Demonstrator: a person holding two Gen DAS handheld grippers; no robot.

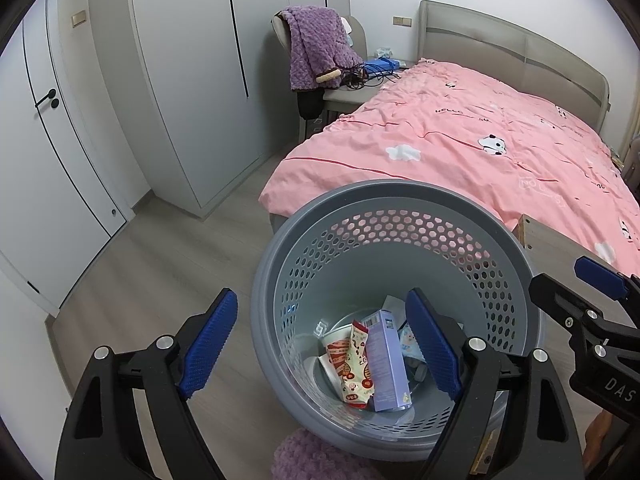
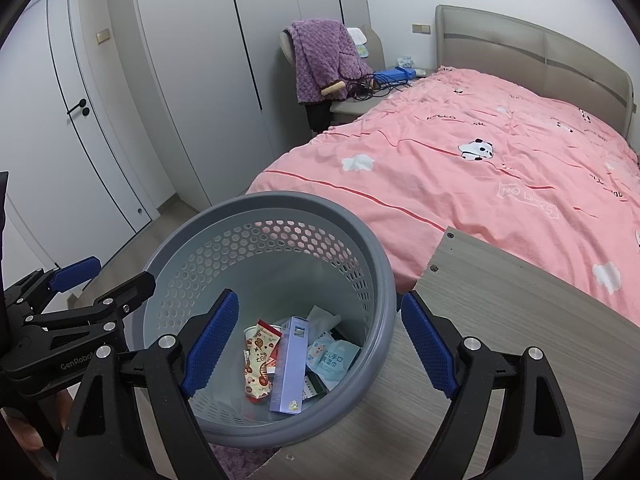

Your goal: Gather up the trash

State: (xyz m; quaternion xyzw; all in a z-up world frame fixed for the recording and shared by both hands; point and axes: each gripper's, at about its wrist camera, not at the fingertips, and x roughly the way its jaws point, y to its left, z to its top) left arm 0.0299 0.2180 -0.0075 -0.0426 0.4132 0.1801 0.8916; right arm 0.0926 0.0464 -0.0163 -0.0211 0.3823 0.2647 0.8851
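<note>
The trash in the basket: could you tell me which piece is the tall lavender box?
It is the lavender carton leaning upright mid-basket, between the red-patterned snack wrapper and the light-blue wipes packet; it alone is rigid and boxy.

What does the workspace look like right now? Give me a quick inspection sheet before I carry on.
Surface: wood-grain tabletop beside the bin; grey wood floor.
Job's things: grey perforated bin holding a lilac box, a red snack wrapper, a wet-wipe pack.
Clutter: purple fabric below the bin.
Grippers: left gripper open, empty; right gripper open, empty.
Cables: black tangle on the nightstand.
Surroundings: pink bed, wardrobe, draped chair.
</note>
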